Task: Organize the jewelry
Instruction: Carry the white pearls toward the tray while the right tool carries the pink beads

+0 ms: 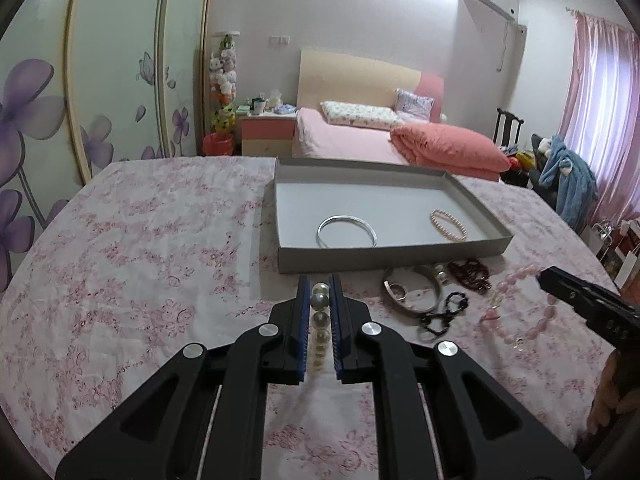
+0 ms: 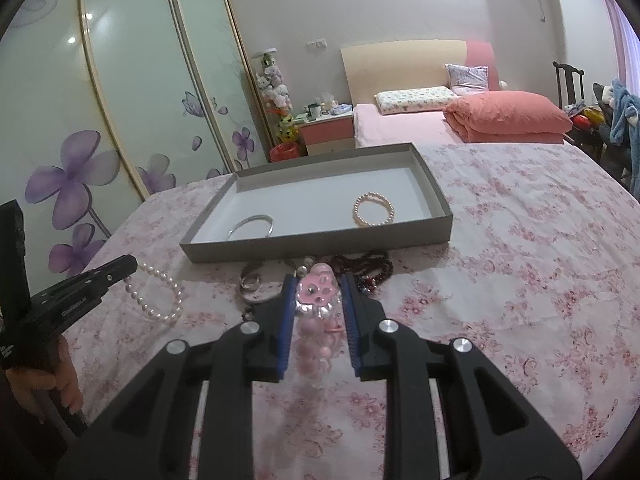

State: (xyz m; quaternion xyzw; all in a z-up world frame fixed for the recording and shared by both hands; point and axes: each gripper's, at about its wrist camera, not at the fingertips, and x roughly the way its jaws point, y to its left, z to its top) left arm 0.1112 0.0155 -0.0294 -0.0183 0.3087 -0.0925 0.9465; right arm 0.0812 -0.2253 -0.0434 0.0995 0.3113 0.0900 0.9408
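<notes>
Tray (image 1: 472,246), mid-frame: silver bangle (image 1: 347,229) and pearl bracelet (image 1: 448,224) in. Left hand-held gripper (image 1: 319,300) clamps white pearl strand (image 1: 320,320); right hand-held gripper (image 2: 318,300) clamps pink bead bracelet (image 2: 316,300). Dark beads (image 1: 470,274) and metal cuff (image 1: 412,290) left on worktop (image 1: 140,260).

Both cameras sit low behind their own fingers, looking forward over a table spread with a pink floral cloth (image 1: 140,248) toward the bedroom beyond. The left wrist view faces the grey tray (image 1: 384,258) almost square on, with the right gripper (image 1: 550,278) entering at its right edge. The right wrist view stands further right and angles slightly leftward, so the tray (image 2: 320,246) appears skewed and the left gripper (image 2: 130,264) enters at its left edge. Both stand close to the table and share the tray, the loose jewelry pile (image 1: 444,296) before it, the bed (image 1: 344,140) and the flowered wardrobe doors (image 1: 48,112).
</notes>
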